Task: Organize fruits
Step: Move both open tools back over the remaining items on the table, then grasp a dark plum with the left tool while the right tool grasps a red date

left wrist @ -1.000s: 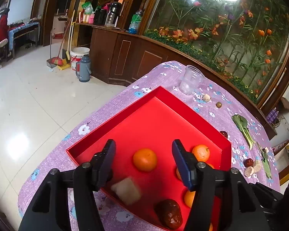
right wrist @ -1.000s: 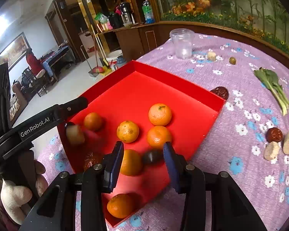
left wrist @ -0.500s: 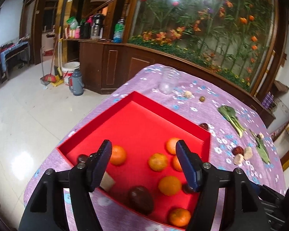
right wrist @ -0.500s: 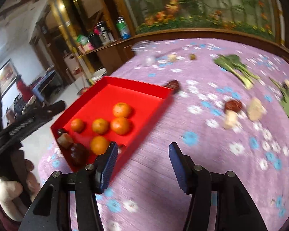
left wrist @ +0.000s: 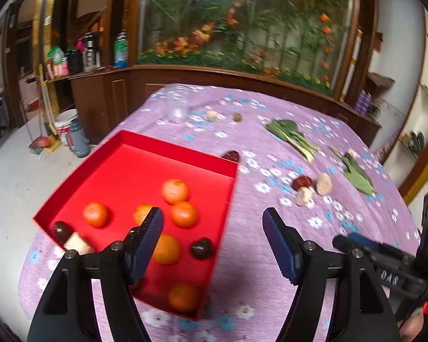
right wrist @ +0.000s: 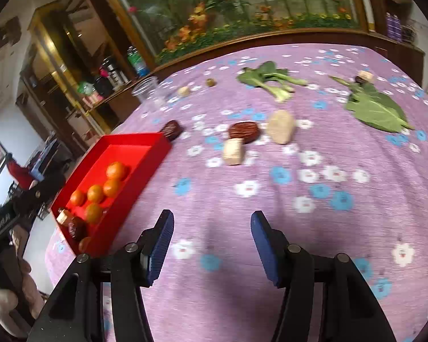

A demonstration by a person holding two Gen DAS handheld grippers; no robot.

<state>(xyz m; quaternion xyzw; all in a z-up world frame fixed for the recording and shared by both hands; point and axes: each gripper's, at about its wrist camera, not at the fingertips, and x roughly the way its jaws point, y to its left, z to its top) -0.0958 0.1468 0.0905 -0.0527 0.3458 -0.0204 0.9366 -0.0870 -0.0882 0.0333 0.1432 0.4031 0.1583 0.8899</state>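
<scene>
Both tools empty: left tool spread apart, just widened; right tool parted. Round orange tangerines gathered inside shallow red cardboard tray at the purple floral surface's left edge; dark wrinkled date mid-surface, probably next.

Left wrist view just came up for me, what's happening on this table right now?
A person is sorting fruit into the red tray with a pair of tongs in each hand. Six oranges and a few dark fruits already lie in the tray. Both the left tongs and the right tongs are open with nothing between them, their jaws having just been opening. The right tongs hang over bare purple tablecloth, facing a dark red fruit and two pale pieces lying outside the tray.
</scene>
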